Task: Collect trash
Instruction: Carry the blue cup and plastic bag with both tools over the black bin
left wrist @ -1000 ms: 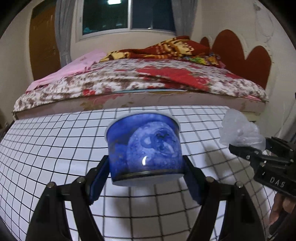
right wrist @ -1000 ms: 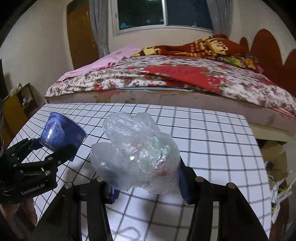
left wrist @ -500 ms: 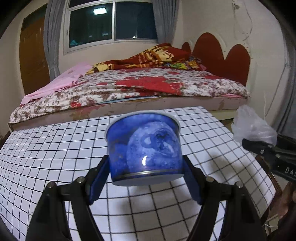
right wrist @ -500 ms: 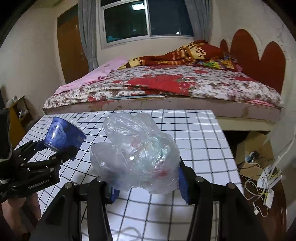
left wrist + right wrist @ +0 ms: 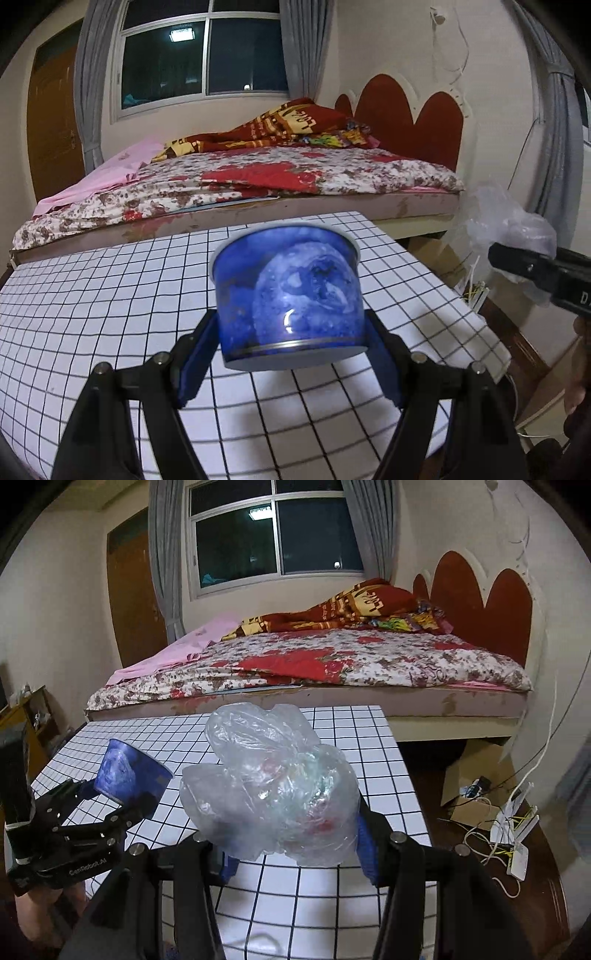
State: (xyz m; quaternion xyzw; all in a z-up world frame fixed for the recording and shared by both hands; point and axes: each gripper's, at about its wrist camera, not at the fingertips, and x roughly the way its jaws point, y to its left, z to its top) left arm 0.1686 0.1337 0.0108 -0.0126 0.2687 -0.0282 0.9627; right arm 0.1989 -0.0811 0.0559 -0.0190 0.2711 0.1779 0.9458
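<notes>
- Left hand-held gripper (image 5: 290, 354) was clamped on the blue cup (image 5: 287, 299), pads on opposite sides near its base, cup upright with rim tipped slightly away from the camera.
- Right hand-held gripper (image 5: 291, 843) was clenched around the crumpled clear plastic bag (image 5: 273, 790); the bag bulged up and over the fingers.
- Both items were held clear above the gridded surface (image 5: 110, 288), not touching it. From the right wrist view the cup sat at about 9 o'clock of the bag, near but apart.
- Step in hand, as I read it: carry both pieces to a bin. No bin was visible in either view, so the destination is unknown.
- To do it well: keep the cup level, since the grip was low on a tapered wall and it could slip out upward if squeezed harder or tilted. Keep the bag pinch firm; thin film slides easily.
- Keep the two grippers apart in transit so the bag doesn't snag the cup.
- Cup contents: interior not visible from either camera; can't tell if empty.
- Bag contents: red and greenish scraps showed through the film, unidentifiable.
- Cardboard box (image 5: 476, 775) on the floor at 3 o'clock of the surface held something small with cables; can't tell what.
</notes>
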